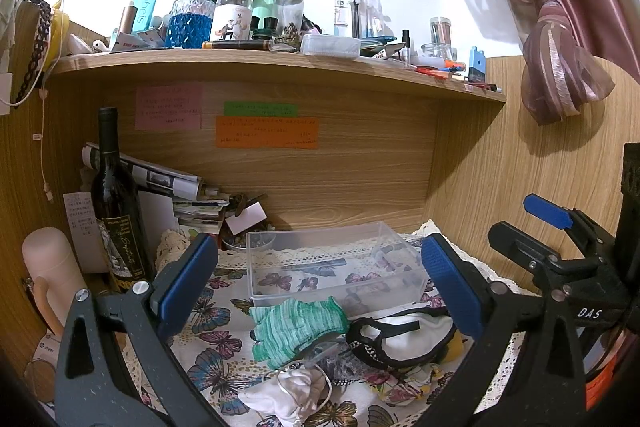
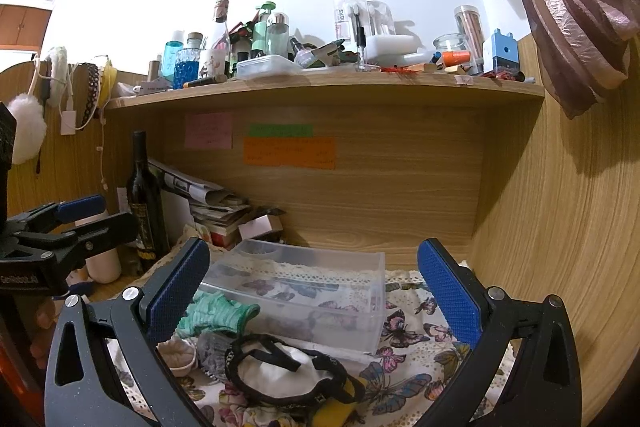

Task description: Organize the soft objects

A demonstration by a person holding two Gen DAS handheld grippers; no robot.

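A pile of soft items lies on a butterfly-print cloth [image 1: 216, 343] in front of an empty clear plastic box [image 1: 332, 263]. It holds a green knit cloth [image 1: 298, 327], a white eye mask with black trim [image 1: 400, 339], and a white drawstring pouch [image 1: 296, 393]. My left gripper [image 1: 320, 283] is open and empty, above the pile. My right gripper [image 2: 312, 291] is open and empty; below it lie the mask [image 2: 280, 371], the green cloth [image 2: 218, 315] and the box [image 2: 304, 291]. The right gripper also shows in the left wrist view [image 1: 560, 247].
A dark wine bottle [image 1: 116, 203] and a pale pink flask [image 1: 52, 271] stand at the left, with stacked papers [image 1: 192, 195] behind. The desk nook has wooden walls [image 1: 520, 179]. A shelf [image 1: 280, 63] above holds several bottles. A tied curtain [image 1: 560, 67] hangs right.
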